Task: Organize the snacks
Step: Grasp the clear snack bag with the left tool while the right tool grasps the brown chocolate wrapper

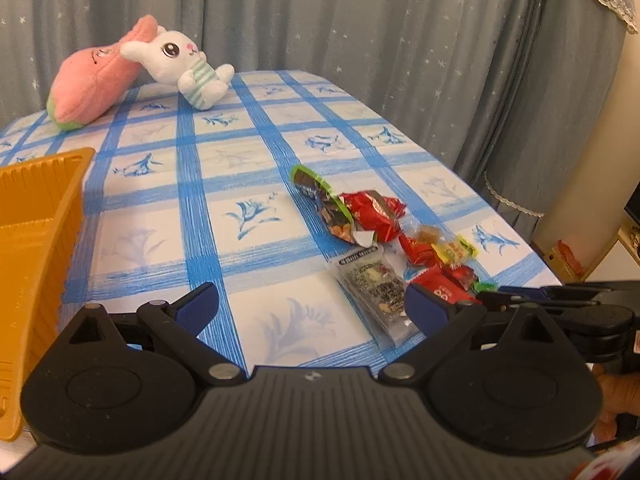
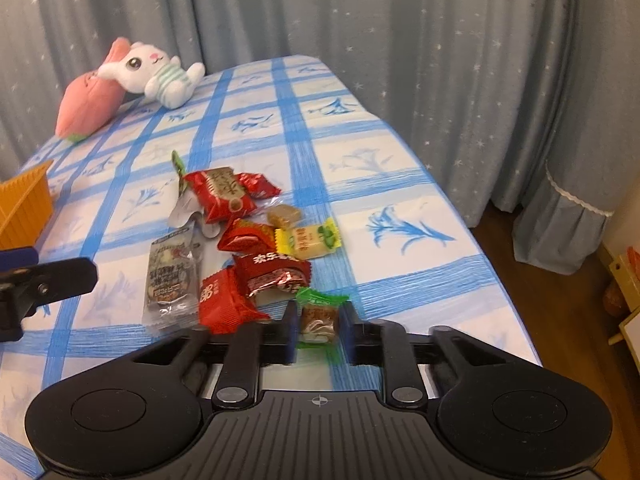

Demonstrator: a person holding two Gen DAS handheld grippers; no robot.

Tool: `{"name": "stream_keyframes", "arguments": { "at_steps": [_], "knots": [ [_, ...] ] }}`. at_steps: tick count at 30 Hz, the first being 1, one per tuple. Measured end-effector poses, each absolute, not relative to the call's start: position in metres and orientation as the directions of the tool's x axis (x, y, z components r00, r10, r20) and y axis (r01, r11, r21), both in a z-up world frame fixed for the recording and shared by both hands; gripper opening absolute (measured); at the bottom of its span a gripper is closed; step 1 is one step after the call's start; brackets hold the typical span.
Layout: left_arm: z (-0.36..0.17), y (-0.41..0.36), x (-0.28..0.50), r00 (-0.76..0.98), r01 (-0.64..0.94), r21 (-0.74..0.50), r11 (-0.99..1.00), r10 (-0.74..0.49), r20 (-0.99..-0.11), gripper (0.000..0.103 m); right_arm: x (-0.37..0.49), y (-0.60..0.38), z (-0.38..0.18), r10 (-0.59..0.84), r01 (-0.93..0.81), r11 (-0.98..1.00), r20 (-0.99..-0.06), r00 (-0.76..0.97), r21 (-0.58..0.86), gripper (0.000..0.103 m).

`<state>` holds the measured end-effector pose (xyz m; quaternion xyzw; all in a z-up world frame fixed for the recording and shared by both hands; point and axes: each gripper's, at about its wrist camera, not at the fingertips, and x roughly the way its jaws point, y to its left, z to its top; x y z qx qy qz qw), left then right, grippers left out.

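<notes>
My left gripper [image 1: 312, 304] is matte black with ribbed blue pads [image 1: 198, 308]. My right gripper [image 2: 319, 330] matches, with round silver pivot pins.

Orange tray [image 1: 40, 216] cut off at left edge

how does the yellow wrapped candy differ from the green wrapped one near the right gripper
The yellow-wrapped candy lies free on the tablecloth, while the green-wrapped candy sits between the right gripper's fingers. The yellow one shows a pale block and lies crosswise; the green one shows a brown filling and points away from the camera. Both are small, single pieces with crimped wrapper ends.
</notes>
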<state>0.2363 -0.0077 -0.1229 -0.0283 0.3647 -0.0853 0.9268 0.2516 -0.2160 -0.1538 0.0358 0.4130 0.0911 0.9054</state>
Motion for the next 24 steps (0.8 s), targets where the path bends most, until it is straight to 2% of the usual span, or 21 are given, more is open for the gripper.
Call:
{"name": "stream_keyframes", "arguments": {
  "at_steps": [7,11,13,20,22,24],
  "knots": [
    [-0.137,-0.016,0.245,0.691,0.184,-0.15,0.971,-0.237,-0.683,0.094,0.249,-0.203,-0.151,0.297,-0.215,0.954,-0.73,0.616,0.206,0.021],
    [-0.139,-0.023,0.254,0.696,0.204,-0.142,0.969,-0.245,-0.675,0.093,0.248,-0.209,-0.147,0.258,-0.174,0.966,-0.728,0.635,0.19,0.021],
    [-0.141,-0.027,0.262,0.694,0.204,-0.137,0.969,-0.242,-0.678,0.086,0.247,-0.213,-0.147,0.241,-0.158,0.97,-0.729,0.641,0.183,0.021],
    [-0.147,-0.037,0.282,0.684,0.221,-0.146,0.964,-0.26,-0.682,0.079,0.246,-0.221,-0.147,0.213,-0.119,0.977,-0.736,0.643,0.178,0.021],
    [-0.15,-0.041,0.287,0.675,0.23,-0.13,0.965,-0.254,-0.693,0.067,0.245,-0.222,-0.147,0.209,-0.114,0.977,-0.737,0.642,0.179,0.021],
    [-0.153,-0.043,0.289,0.666,0.243,-0.113,0.963,-0.251,-0.702,0.065,0.246,-0.222,-0.147,0.207,-0.11,0.978,-0.738,0.642,0.179,0.021]
  ]
}}
